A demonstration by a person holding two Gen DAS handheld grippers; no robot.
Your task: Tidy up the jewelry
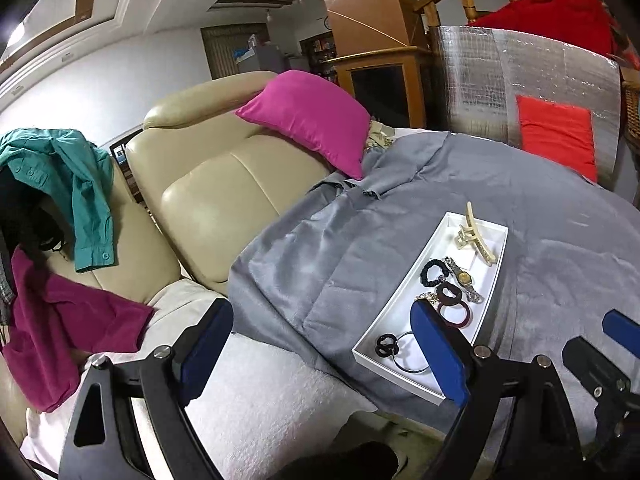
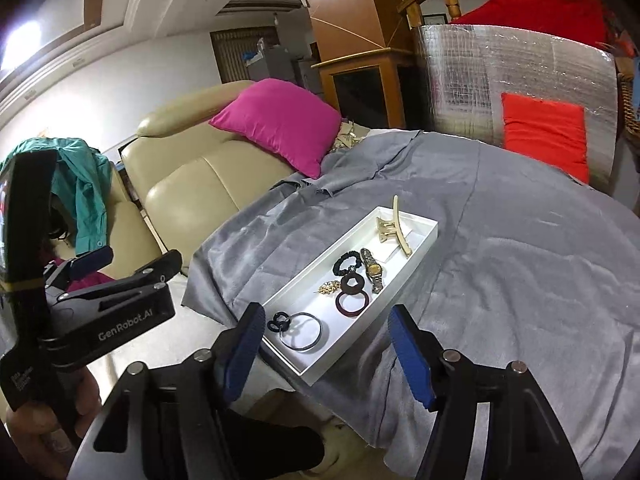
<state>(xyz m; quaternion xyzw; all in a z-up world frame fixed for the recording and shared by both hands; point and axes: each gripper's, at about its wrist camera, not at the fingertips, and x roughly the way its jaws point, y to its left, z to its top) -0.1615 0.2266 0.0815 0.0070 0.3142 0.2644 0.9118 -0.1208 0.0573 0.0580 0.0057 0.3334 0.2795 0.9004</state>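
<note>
A long white tray [image 1: 400, 300] [image 2: 298, 300] lies on a grey cloth. It holds a cream hair claw [image 1: 478, 236] [image 2: 396, 230], a metal watch [image 1: 464, 279] [image 2: 374, 270], a black beaded band [image 1: 431, 273], dark brown hair ties [image 2: 351, 294], a gold brooch [image 2: 328, 289], a thin bangle [image 2: 302, 330] and a small black ring [image 1: 386, 345]. My left gripper [image 1: 320, 320] hovers open and empty, left of the tray's near end. The right gripper [image 2: 328, 320] is open over the tray's near end, empty, above the items.
The grey cloth [image 1: 540, 240] covers a round table. A beige sofa [image 1: 224, 184] with a magenta cushion [image 1: 312, 120], a teal shirt [image 1: 80, 184] and a magenta garment [image 1: 60, 328] stands left. A silver panel [image 1: 520, 80] and a red cushion [image 1: 556, 132] stand behind. A hand [image 2: 44, 420] holds the left gripper.
</note>
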